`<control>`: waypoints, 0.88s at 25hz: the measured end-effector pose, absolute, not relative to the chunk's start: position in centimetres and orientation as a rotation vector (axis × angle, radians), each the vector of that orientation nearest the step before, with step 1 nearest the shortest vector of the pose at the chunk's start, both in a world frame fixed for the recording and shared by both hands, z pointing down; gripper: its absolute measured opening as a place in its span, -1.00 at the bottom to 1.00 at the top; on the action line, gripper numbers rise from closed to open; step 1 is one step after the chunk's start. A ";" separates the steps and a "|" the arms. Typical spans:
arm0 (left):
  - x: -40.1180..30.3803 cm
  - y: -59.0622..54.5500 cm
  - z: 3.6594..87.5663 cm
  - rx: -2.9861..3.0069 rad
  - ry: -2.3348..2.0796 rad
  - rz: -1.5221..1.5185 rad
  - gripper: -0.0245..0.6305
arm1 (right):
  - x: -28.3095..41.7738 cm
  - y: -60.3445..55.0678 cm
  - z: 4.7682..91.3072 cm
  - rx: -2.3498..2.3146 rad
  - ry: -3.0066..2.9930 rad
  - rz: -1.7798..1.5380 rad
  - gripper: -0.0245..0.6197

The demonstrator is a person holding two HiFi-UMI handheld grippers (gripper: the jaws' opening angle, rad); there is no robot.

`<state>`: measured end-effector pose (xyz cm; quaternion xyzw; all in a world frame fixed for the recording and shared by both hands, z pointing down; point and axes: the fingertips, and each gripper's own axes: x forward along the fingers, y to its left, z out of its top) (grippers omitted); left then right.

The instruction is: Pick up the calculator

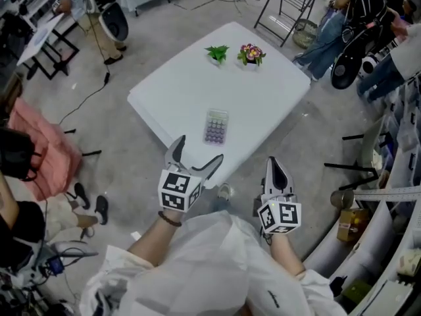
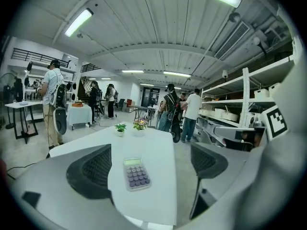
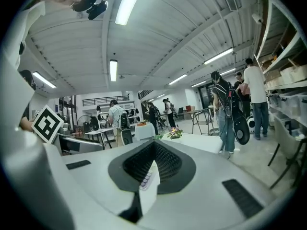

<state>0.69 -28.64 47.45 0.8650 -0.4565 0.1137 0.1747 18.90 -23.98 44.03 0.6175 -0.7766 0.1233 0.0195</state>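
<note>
Aims wide-open left gripper (image 1: pixel 199 151) straight at pale rectangular plastic calculator (image 1: pixel 216 126) w/ purple keys, flat near front edge of white square table (image 1: pixel 263 91), long axis running away btwn jaws; holds right gripper (image 1: pixel 273 166) pinched shut, empty, farther off.

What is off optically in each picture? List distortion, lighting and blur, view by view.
Head view: even overhead light, soft shadows, the white table bright with little texture, edges bowed. Left gripper view: strong fisheye, black corners, ceiling tube glaring, calculator sharp. Right gripper view: same fisheye; the shut right hand-held gripper looms close and soft across the lower frame.
</note>
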 end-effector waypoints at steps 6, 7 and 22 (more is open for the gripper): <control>2.3 -31.5 48.4 2.404 -1.345 0.356 0.58 | 19.4 -27.5 45.5 1.826 -2.450 0.429 -0.87; 2.6 -31.8 48.5 2.394 -1.353 0.365 0.58 | 19.5 -28.0 45.6 1.810 -2.457 0.436 -0.87; 5.5 -35.6 52.9 2.243 -1.377 0.571 0.58 | 20.1 -33.3 49.2 1.662 -2.454 0.552 -0.87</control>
